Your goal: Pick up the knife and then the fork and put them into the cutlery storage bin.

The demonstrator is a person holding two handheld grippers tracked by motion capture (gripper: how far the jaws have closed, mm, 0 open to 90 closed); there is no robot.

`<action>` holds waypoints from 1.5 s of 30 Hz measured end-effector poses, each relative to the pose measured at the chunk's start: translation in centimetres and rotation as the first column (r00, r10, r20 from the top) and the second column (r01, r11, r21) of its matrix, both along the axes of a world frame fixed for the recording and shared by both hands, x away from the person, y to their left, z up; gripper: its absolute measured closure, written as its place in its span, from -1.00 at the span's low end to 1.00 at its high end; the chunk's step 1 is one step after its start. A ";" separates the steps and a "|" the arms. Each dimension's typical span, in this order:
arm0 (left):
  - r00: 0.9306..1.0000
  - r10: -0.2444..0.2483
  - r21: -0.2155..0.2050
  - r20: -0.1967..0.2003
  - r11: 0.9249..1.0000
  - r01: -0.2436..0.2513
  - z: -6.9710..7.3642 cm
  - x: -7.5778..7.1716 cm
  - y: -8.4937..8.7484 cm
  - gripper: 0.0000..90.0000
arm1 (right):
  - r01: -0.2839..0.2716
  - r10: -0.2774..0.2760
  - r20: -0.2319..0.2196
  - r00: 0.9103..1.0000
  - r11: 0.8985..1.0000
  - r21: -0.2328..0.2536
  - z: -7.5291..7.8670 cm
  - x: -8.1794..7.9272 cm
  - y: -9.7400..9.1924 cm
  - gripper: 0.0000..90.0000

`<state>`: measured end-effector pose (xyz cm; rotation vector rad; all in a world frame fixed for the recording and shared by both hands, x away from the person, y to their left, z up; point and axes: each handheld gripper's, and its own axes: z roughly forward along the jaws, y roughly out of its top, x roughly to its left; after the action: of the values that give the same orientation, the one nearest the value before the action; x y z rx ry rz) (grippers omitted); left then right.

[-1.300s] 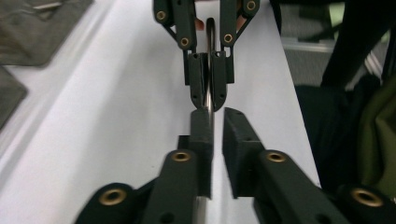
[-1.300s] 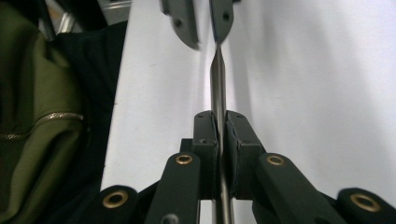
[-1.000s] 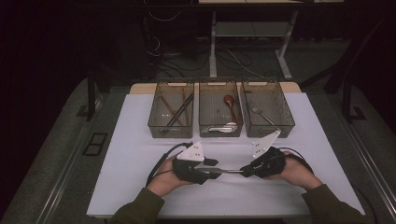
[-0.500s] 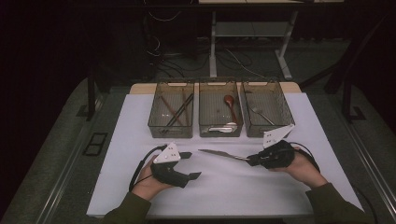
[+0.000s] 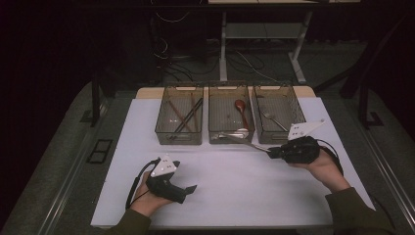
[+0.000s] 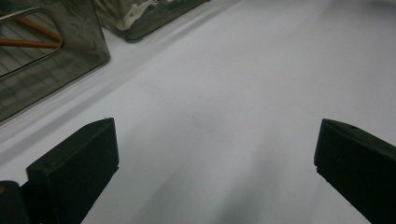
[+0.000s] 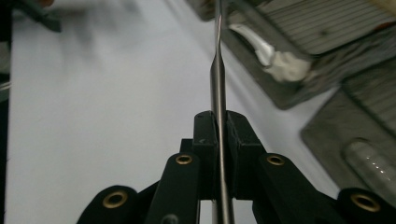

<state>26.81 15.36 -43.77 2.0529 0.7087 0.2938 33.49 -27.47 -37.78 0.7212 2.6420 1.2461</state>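
My right gripper [image 5: 270, 152] is shut on the slim handle of a metal utensil [image 5: 240, 141], which reaches left toward the front of the middle bin [image 5: 211, 113]. In the right gripper view the jaws [image 7: 218, 116] pinch the handle [image 7: 217, 70], seen edge-on. My left gripper [image 5: 190, 188] rests low over the white mat [image 5: 235, 191] near the front left. Its jaws have just been opening and now stand wide apart with nothing between them [image 6: 217, 126].
Three clear bins stand in a row at the mat's far edge. The left bin [image 5: 179, 141] holds chopsticks [image 5: 183, 117]. A red-brown spoon [image 5: 241, 106] lies in the middle one, and a fork [image 5: 271, 119] in the right bin [image 5: 293, 110].
Both grippers were together on the utensil at mid-mat. The left one let go, opened and drew back to the left. The right one carried the utensil right and toward the bins.
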 end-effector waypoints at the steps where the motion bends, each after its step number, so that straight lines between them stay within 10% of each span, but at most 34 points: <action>1: 1.000 0.002 -0.001 -0.003 1.000 -0.002 0.0 0.0 0.1 -1.00 | 0.018 -0.018 0.002 1.000 1.000 0.005 0.2 0.2 -0.4 0.85; 18: 0.999 -0.023 0.018 -0.029 1.000 0.024 -0.4 0.0 -0.1 -1.00 | 0.230 -0.232 0.051 0.971 0.972 0.038 2.0 3.3 -3.8 0.85; 34: 0.998 -0.043 0.006 -0.037 0.999 0.043 -0.6 0.3 -0.5 -1.00 | 0.499 -0.497 0.044 0.866 0.864 -0.071 0.5 7.8 -5.4 0.84; 45: 0.997 -0.066 0.006 -0.039 0.998 0.067 -0.6 0.1 -0.7 -1.00 | 0.512 -0.519 -0.007 0.855 0.846 -0.147 -0.5 11.3 -3.9 0.84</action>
<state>26.92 14.70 -44.37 2.0899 0.6621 0.2195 44.77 -31.38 -38.27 1.3341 2.2942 0.8866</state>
